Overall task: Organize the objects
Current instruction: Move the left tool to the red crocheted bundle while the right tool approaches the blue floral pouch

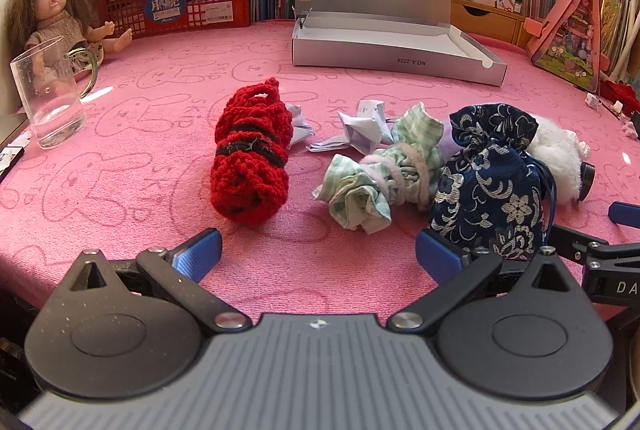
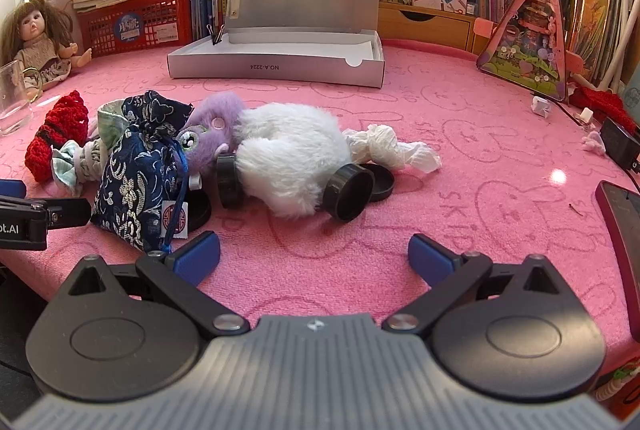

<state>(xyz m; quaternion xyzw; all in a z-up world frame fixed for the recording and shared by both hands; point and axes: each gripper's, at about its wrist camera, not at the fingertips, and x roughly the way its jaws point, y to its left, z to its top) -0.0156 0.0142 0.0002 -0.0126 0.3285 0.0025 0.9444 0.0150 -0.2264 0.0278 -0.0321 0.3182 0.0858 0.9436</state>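
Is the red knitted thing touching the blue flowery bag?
Apart. In the left wrist view, pink cloth and the green checked bundle lie between the red knitted thing and the blue flowery bag.

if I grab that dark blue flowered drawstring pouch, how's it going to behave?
The pouch looks like soft brocade cloth, bulging as if filled, so it will probably sag and shift in a grip rather than stay rigid. Its cinched neck seems the firmest hold. Weight can't be judged; its dangling cord may snag.
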